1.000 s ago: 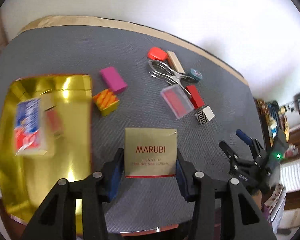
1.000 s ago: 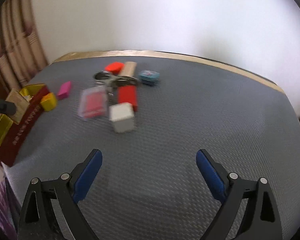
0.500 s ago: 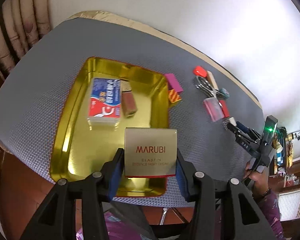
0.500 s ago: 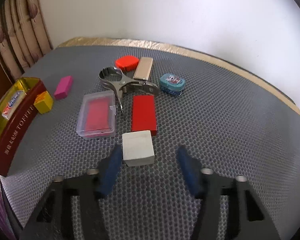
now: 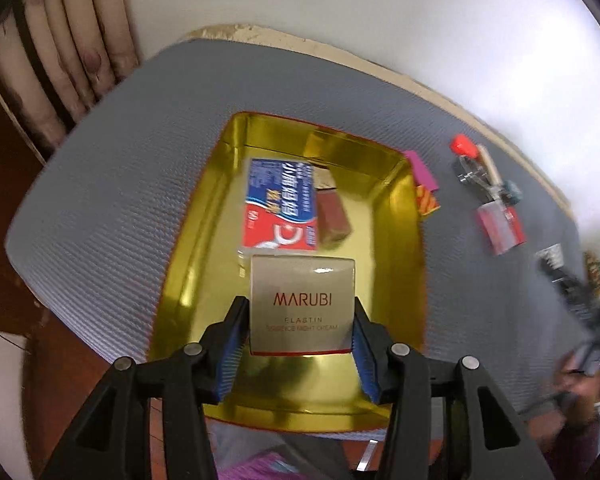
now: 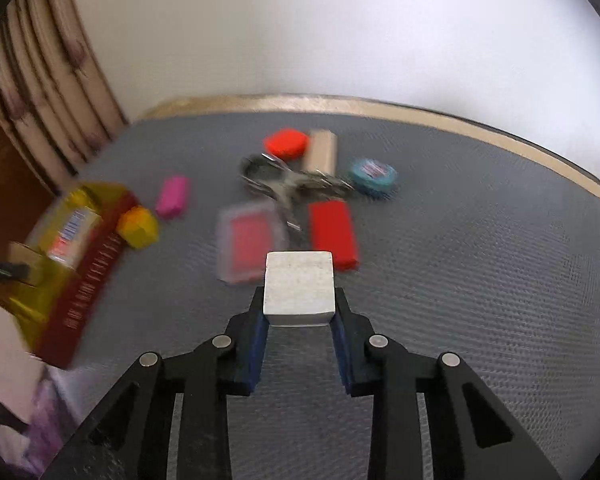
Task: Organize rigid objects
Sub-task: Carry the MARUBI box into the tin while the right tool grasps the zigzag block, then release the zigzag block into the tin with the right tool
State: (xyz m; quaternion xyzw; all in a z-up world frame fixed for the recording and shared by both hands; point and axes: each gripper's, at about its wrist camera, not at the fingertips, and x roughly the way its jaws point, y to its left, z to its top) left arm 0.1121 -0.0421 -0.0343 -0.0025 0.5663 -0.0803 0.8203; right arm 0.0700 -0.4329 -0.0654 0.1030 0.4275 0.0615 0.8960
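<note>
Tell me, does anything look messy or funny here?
Nothing is broken or spilled. The metal clip lies tangled among the small things still scattered on the grey mat, outside the gold tray.

A plain white wall [image 6: 340,32] rises ahead of the gripper; pale pleated curtains [image 6: 48,92] hang to its left, behind the grey textured tabletop [image 6: 480,240].

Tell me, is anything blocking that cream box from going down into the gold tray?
Nothing visible does. The left tool holds the cream box over the tray's bare near end; the toothpaste box and brown block lie farther back.
</note>
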